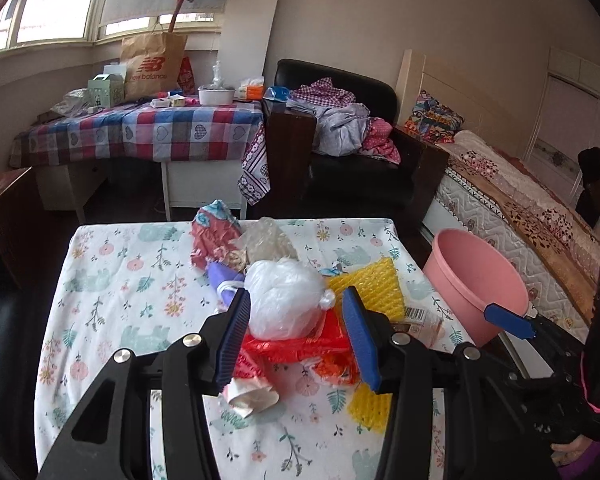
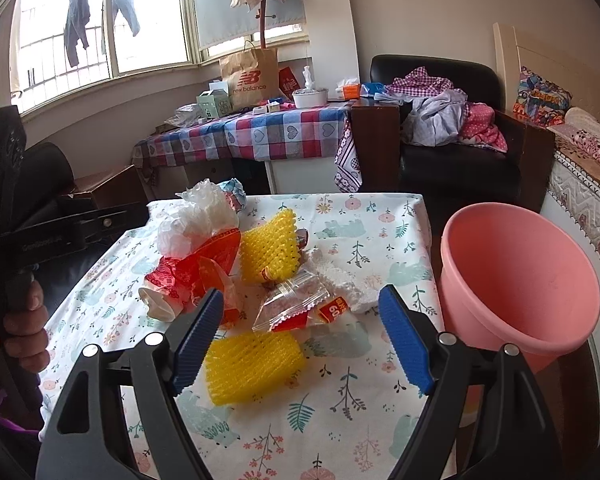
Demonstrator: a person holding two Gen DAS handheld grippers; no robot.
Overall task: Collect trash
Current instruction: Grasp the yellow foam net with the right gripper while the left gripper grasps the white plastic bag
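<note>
Daylight from a bay window [image 2: 100,28] at the upper left of the right wrist view falls on a cluttered bedroom: a desk under a checked cloth [image 2: 260,132] carries a brown paper shopping bag [image 2: 250,76] and a white bowl [image 2: 310,98], a black armchair [image 2: 452,128] holds heaped clothes, and a bed [image 1: 512,208] runs down the right edge of the left wrist view.

Low in both frames stands a small table with a floral tablecloth [image 2: 360,392]. Just beside its right edge is a pink plastic bucket [image 2: 516,280]; what shows of its inside is bare.

Trash lies piled on the cloth, left of the bucket. From the left wrist view, a knotted white plastic bag [image 1: 284,300] rests on a red plastic bag [image 1: 300,346], with a yellow foam fruit net [image 1: 374,290] to its right and a crumpled patterned wrapper [image 1: 214,236] behind. From the right wrist view, a second yellow foam net [image 2: 254,366] lies nearest the camera, a clear snack wrapper [image 2: 296,306] just above it, and a white foam scrap [image 2: 340,276] to the right.

The left gripper [image 1: 298,322] has its jaws spread to either side of the white bag, gripping nothing. The right gripper [image 2: 300,338] has its jaws spread wide above the near foam net and the snack wrapper, gripping nothing.
</note>
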